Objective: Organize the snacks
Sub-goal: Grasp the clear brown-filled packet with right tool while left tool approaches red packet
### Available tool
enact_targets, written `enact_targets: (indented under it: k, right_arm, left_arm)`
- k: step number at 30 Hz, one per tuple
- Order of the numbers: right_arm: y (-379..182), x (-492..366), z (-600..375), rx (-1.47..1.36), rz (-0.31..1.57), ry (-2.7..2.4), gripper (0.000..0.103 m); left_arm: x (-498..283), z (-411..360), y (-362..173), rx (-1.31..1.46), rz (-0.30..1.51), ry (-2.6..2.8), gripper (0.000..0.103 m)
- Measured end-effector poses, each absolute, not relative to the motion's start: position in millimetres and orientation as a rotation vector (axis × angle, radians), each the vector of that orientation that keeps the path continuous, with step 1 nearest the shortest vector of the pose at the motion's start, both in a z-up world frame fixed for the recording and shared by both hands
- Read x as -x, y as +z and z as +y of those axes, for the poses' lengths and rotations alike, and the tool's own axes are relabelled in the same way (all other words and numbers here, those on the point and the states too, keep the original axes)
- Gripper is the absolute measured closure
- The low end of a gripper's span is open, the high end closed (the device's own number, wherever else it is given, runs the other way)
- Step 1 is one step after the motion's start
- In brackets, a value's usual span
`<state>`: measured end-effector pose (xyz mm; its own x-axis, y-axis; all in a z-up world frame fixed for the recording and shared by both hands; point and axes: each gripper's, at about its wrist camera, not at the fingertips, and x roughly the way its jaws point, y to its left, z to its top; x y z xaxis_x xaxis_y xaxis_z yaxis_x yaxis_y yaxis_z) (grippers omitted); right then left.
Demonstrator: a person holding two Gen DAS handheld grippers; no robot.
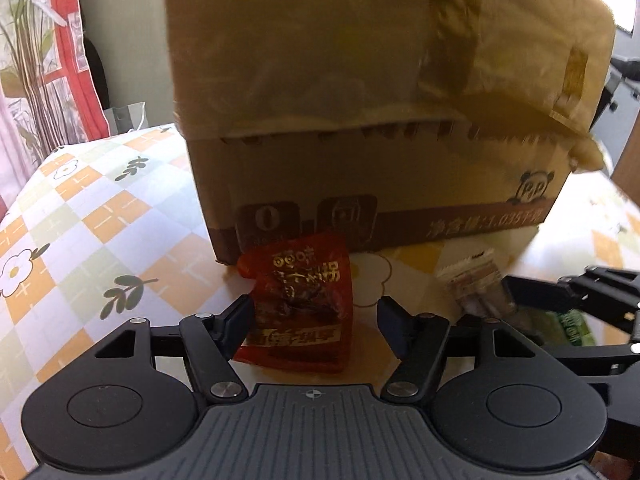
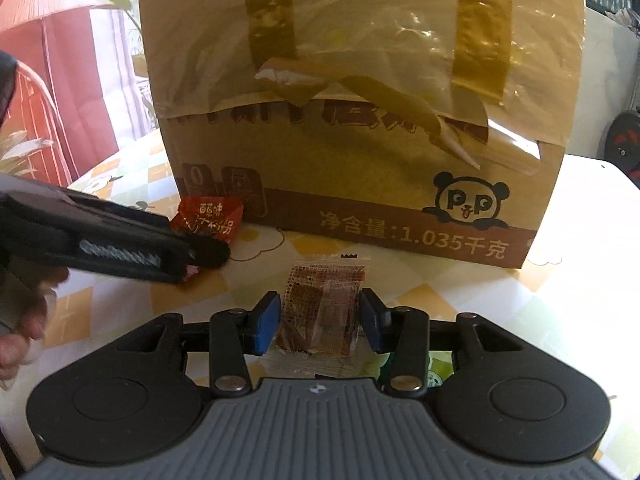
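Observation:
A red snack packet with gold lettering lies on the table in front of a cardboard box. My left gripper is open around it; its left finger touches the packet's edge and the right finger stands apart from it. The right wrist view shows the same red packet behind the left gripper. My right gripper is shut on a clear packet of brown snack, its blue pads pressing both sides. From the left wrist view that clear packet sits by the right gripper.
The big taped cardboard box with a panda print fills the back of the table. A checked floral tablecloth covers the table. A green packet lies under the right gripper. A person's hand is at the left edge.

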<state>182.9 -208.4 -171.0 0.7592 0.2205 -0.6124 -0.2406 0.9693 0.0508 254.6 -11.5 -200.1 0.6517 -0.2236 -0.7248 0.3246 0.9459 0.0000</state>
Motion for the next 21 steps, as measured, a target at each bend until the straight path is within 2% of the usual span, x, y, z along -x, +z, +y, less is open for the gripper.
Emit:
enact_targets:
  k: [4,15,18,21]
  right_arm:
    - [-171.3,-181.0,-213.9,0.007,0.658,0.261,0.057]
    - [-171.2,-179.7,-215.1,-0.001,0.656,0.269,0.057]
    - [-171.5,-179.9,-214.3,-0.001,0.656,0.268,0.057]
    - [-171.5,-179.7,-214.4,-0.002,0.656,0.269,0.057]
  left_arm:
    - [-258.2,-16.4,-203.7,-0.144,0.785,-0.283,0.028]
    - [-268.8,-7.3,-205.6,-0.123,0.784,-0.249,0.027]
    - [-269.1,-4.4,-206.1,-0.130,0.775,-0.269,0.031]
    - [-263.3,-3.7,-205.5,-0.157,0.756,-0.279,0.041]
